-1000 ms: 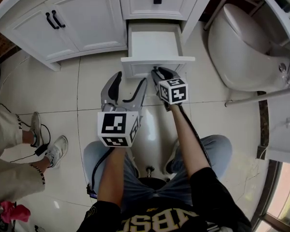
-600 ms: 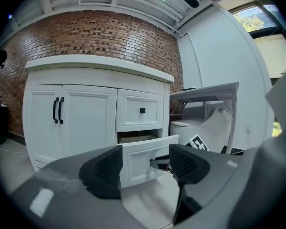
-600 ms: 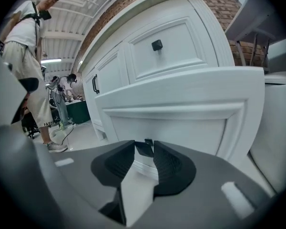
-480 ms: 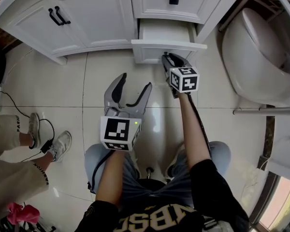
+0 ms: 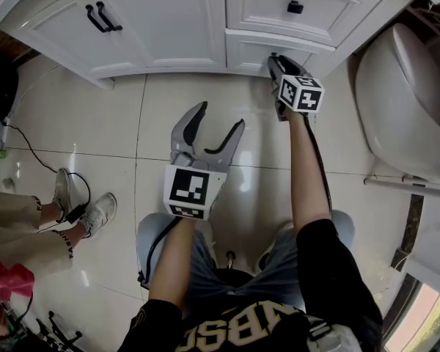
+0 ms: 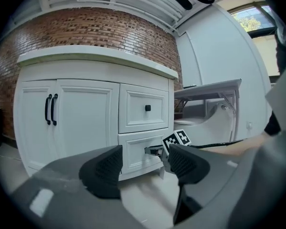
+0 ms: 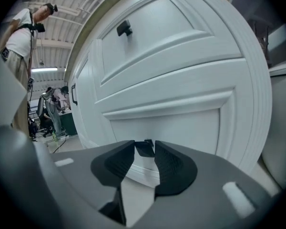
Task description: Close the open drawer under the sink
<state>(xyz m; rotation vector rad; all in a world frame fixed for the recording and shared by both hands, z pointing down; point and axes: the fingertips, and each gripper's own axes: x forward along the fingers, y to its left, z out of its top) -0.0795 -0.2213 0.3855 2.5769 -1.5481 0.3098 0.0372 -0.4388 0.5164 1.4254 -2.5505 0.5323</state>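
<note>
The white lower drawer (image 5: 253,53) under the sink sits pushed in, about flush with the cabinet face. My right gripper (image 5: 276,63) is shut on that drawer's small black knob (image 7: 144,147), which shows pinched between the dark pads. The left gripper view shows the same grip from the side, the right gripper (image 6: 155,150) against the drawer front (image 6: 138,149). My left gripper (image 5: 215,127) hangs open over the floor tiles, short of the cabinet, with nothing between its fingers (image 6: 104,168).
Above is a shut upper drawer with a black knob (image 5: 295,6), and to the left double doors with black handles (image 5: 103,17). A toilet (image 5: 400,101) stands at the right. Another person's legs and shoes (image 5: 84,211) and a cable lie at the left.
The drawer has gone from pulled well out to pushed in, with my right gripper moving toward the cabinet on its knob. My left gripper has also moved forward a little.
</note>
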